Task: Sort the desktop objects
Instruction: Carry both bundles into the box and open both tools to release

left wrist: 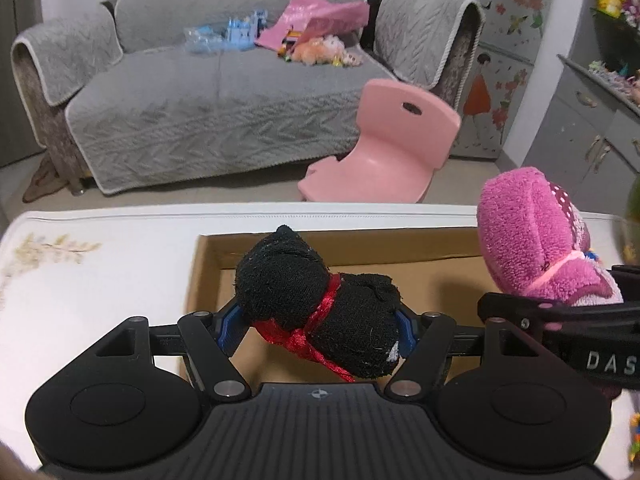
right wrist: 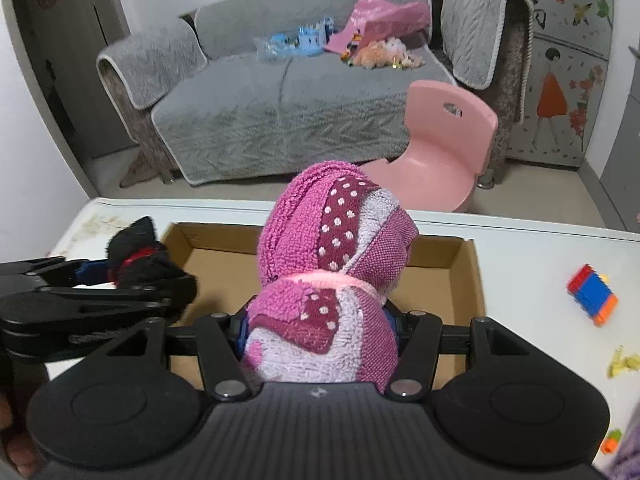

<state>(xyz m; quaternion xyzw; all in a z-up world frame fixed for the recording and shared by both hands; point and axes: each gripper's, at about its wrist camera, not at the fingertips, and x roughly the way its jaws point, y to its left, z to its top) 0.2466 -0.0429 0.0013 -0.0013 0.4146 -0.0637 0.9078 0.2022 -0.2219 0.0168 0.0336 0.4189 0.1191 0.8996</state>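
A black plush toy (left wrist: 320,304) with a red ribbon lies crosswise between the blue pads of my left gripper (left wrist: 318,326), which is shut on it above the open cardboard box (left wrist: 204,276). My right gripper (right wrist: 320,332) is shut on a pink patchwork plush toy (right wrist: 332,264) with white dots, held upright over the same box (right wrist: 466,276). In the left wrist view the pink toy (left wrist: 532,236) and the right gripper's black arm show at the right. The right wrist view shows the black toy (right wrist: 138,256) and the left gripper at the left.
The box sits on a white table (left wrist: 92,280). A red, blue and orange block toy (right wrist: 592,294), a yellow scrap (right wrist: 622,362) and a small orange-green piece (right wrist: 612,440) lie on the table right of the box. Beyond are a pink chair (left wrist: 384,152) and a grey sofa (left wrist: 208,108).
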